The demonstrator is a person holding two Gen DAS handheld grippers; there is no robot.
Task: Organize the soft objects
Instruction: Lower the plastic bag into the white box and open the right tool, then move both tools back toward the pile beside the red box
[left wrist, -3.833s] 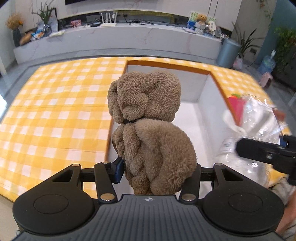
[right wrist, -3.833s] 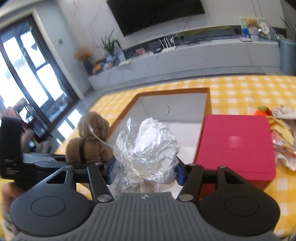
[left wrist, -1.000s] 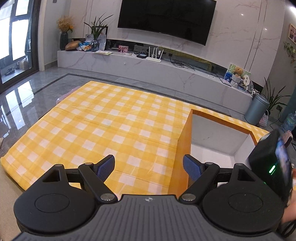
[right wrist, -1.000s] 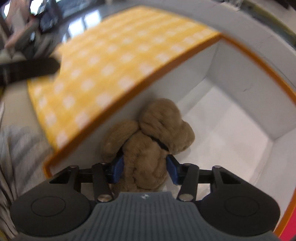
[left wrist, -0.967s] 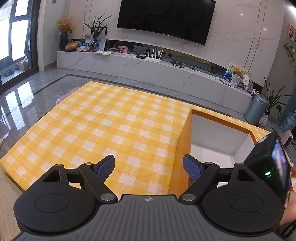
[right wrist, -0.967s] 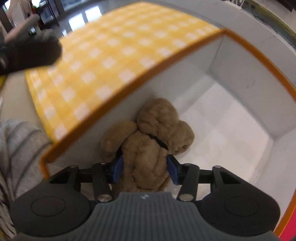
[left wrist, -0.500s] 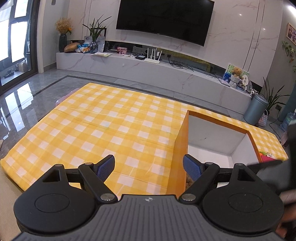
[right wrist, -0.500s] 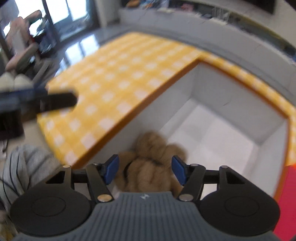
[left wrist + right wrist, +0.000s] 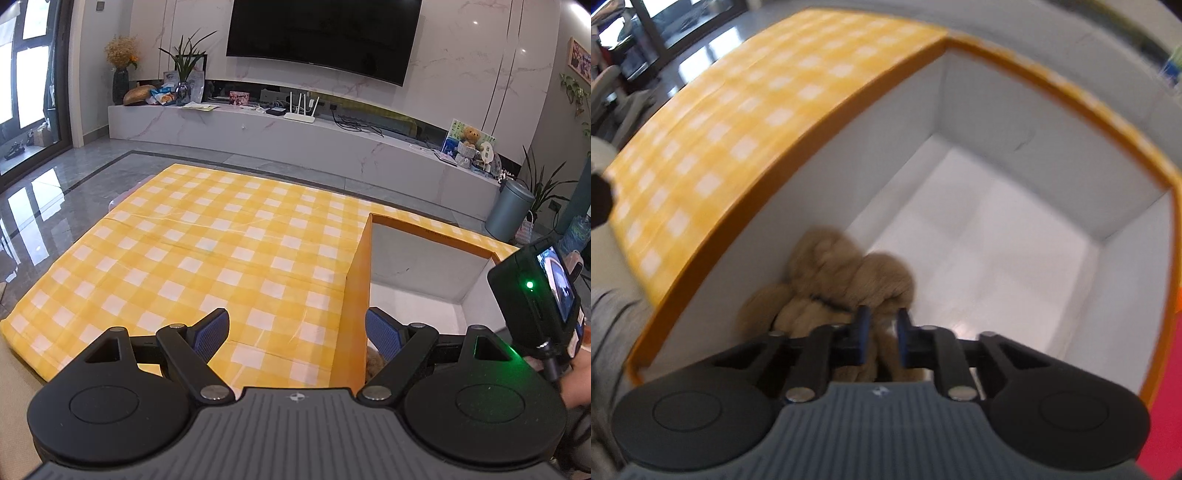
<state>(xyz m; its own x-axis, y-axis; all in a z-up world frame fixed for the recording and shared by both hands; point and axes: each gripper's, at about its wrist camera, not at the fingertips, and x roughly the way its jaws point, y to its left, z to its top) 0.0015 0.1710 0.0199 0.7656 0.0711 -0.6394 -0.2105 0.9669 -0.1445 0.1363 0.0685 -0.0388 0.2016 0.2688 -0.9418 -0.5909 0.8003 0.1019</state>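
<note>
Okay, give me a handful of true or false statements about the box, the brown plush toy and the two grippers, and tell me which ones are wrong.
1. The brown plush toy lies inside the box. True.
2. The left gripper holds the plush toy. False: its jaws stand wide apart with nothing between them.
3. The box is white inside with an orange rim. True.
4. The box is packed full. False: most of its white floor is bare.
5. The right gripper is above the box, jaws closing. True.
</note>
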